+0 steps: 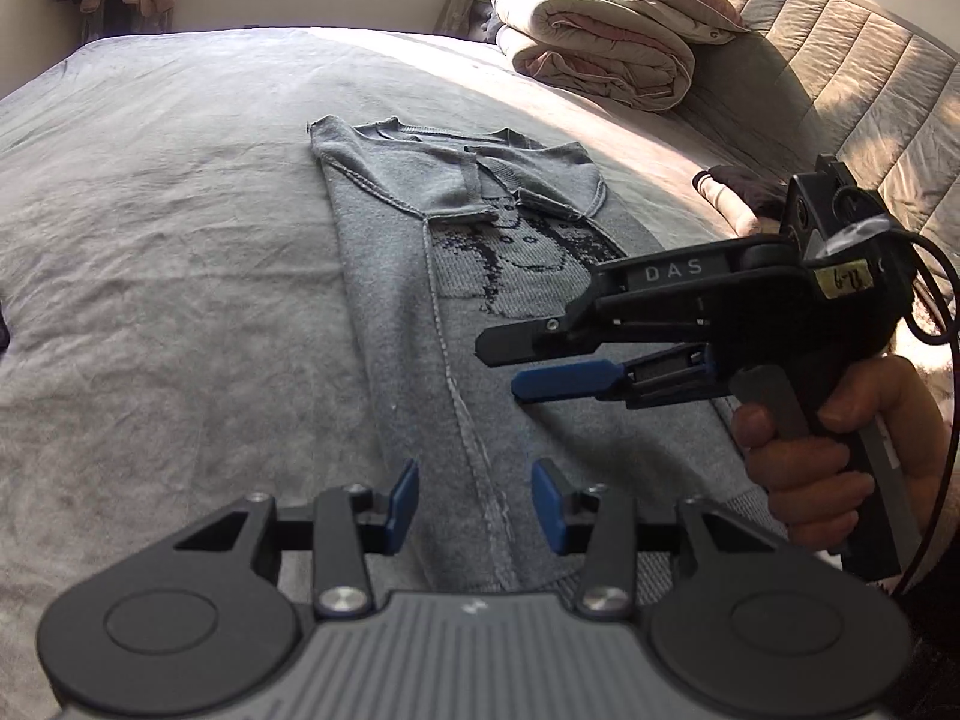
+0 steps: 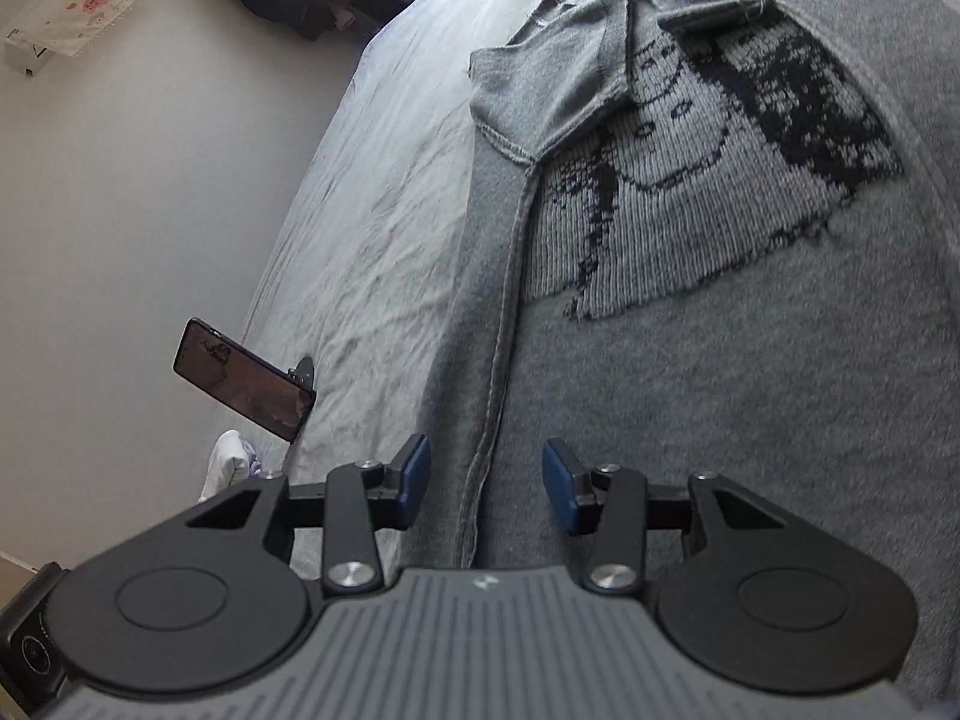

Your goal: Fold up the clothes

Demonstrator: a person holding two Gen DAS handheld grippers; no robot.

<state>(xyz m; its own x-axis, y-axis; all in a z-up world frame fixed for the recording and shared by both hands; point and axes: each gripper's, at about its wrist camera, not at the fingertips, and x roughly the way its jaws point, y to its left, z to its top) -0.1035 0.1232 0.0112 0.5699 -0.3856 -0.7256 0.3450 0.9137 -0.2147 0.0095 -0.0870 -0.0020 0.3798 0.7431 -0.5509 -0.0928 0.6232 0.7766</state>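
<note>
Left wrist view, sweater [image 1: 456, 312] hem hidden behind open left gripper [image 1: 474, 504].

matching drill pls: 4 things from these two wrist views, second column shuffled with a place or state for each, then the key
Things:
1. sweater
2. folded quilts
3. phone
4. right claw

Place or state:
A. stacked at the far end of the bed, by the headboard
B. open, holding nothing, above the sweater
C. on a mount at the bed's edge, screen dark
D. flat on the bed sheet, sleeves folded over the chest

Pairs: 1-D, 2-A, 3-C, 4-B
</note>
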